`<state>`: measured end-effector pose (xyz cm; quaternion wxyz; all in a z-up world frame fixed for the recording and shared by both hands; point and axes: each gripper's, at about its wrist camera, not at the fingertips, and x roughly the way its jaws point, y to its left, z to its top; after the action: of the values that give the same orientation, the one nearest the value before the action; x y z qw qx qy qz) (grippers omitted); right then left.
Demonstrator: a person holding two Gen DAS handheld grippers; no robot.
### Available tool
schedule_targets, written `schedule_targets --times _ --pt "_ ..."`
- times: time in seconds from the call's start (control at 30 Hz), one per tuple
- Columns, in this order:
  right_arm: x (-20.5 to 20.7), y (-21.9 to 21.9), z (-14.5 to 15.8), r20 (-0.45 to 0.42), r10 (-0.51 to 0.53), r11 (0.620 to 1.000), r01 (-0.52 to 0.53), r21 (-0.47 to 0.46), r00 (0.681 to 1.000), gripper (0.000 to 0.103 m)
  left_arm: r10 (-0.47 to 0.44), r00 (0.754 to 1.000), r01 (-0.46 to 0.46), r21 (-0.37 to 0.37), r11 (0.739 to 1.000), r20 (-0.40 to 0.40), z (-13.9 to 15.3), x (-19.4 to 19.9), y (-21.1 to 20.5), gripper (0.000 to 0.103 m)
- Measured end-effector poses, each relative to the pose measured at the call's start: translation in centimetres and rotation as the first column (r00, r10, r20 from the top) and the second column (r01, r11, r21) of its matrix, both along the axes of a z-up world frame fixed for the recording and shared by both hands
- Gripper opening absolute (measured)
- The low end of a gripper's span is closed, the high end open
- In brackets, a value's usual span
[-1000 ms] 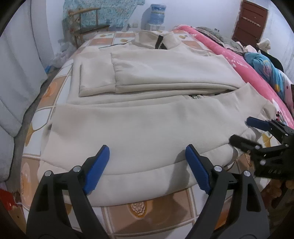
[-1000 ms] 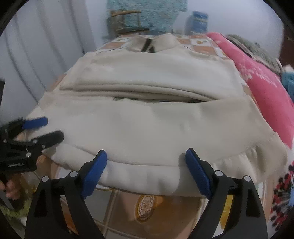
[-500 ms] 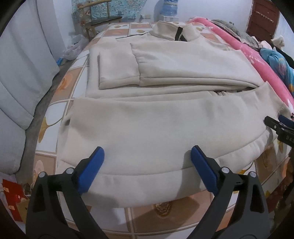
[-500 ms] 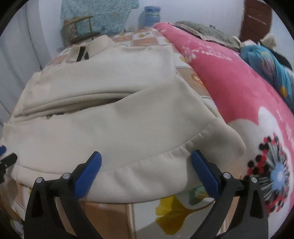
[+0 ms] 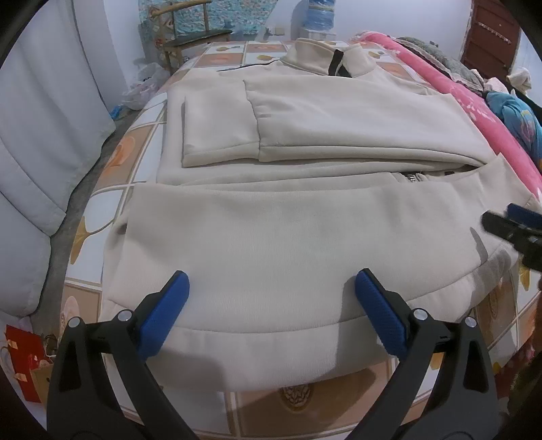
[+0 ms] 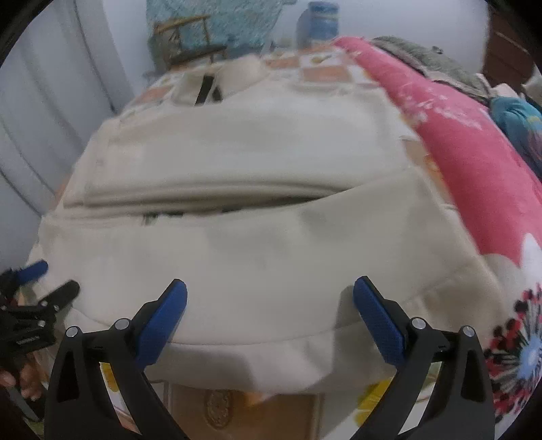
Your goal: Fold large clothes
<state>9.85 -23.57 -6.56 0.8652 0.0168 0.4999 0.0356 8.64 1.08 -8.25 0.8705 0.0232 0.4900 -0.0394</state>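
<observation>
A large cream zip jacket (image 5: 288,216) lies flat on a bed with a tiled-pattern sheet (image 5: 111,159), collar at the far end, both sleeves folded in across the chest. It also fills the right wrist view (image 6: 271,237). My left gripper (image 5: 271,287) is open and empty, its blue pads straddling the jacket's hem band near the bed's front edge. My right gripper (image 6: 269,298) is open and empty over the hem's right part. It shows at the right edge of the left wrist view (image 5: 508,226); the left gripper shows at the left edge of the right wrist view (image 6: 37,287).
A pink flowered quilt (image 5: 474,108) and piled clothes lie along the bed's right side. A grey padded wall (image 5: 37,135) stands at the left. A wooden chair (image 5: 189,34) and a water bottle (image 5: 320,15) stand beyond the far end. A red bag (image 5: 23,358) lies on the floor.
Both grippers stay open. The right gripper has swung back left, from the hem's right corner toward its middle. The left gripper has shifted slightly along the hem. The jacket has not moved.
</observation>
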Motion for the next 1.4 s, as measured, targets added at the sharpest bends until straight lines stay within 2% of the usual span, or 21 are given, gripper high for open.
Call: schedule_targets --times 0.13,0.9,1.4 --pt "-0.18 0.92 -0.44 0.015 0.017 0.997 -0.016 -0.073 1.000 0.096 0.000 1.000 0.000 -0.001 1.000 0.002 -0.04 0.06 0.07 0.095" --pt "-0.05 0.90 -0.28 0.000 -0.019 0.997 0.019 -0.071 1.000 0.096 0.006 1.000 -0.006 0.000 1.000 0.011 -0.01 0.08 0.10 0.096" --pt "-0.16 0.83 -0.41 0.011 0.005 0.997 -0.004 -0.071 1.000 0.096 0.006 1.000 -0.006 0.000 1.000 0.011 -0.01 0.11 0.13 0.096"
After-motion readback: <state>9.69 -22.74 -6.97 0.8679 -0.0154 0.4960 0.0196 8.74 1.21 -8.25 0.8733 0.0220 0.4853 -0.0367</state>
